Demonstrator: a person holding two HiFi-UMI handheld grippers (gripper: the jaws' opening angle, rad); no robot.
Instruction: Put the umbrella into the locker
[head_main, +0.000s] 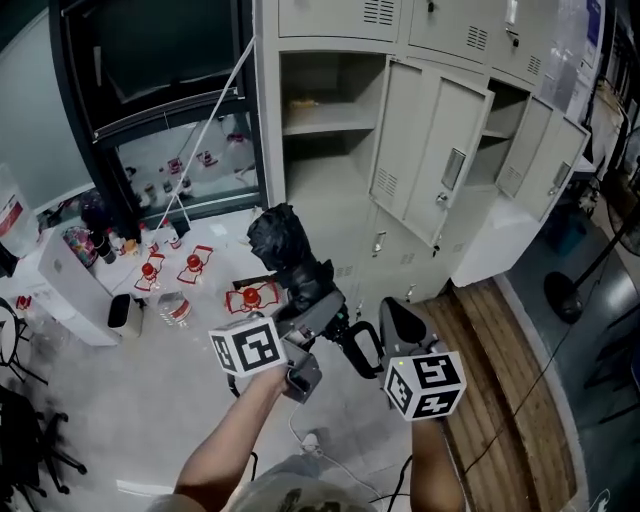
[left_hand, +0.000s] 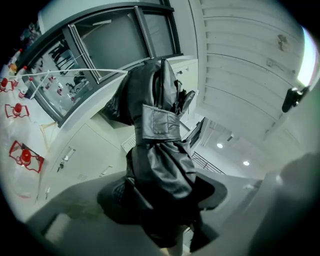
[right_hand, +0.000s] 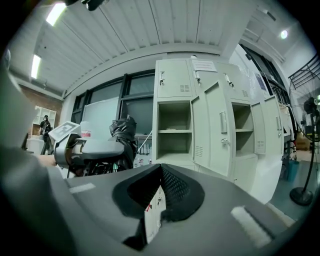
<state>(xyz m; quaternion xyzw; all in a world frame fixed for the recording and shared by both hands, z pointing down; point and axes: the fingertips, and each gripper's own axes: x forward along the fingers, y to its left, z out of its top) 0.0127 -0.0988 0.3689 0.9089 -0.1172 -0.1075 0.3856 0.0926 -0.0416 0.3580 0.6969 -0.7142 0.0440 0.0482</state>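
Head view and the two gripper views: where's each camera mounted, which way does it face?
Head view: on the person's head, facing steeply down at floor and locker; forearms, left gripper, right gripper show.
Left gripper view: on the left gripper, along its jaws, clamped on the umbrella; window beyond.
Right gripper view: on the right gripper, facing the locker; its closed, empty jaws show.
Shared: umbrella in all three; locker in head and right gripper views.
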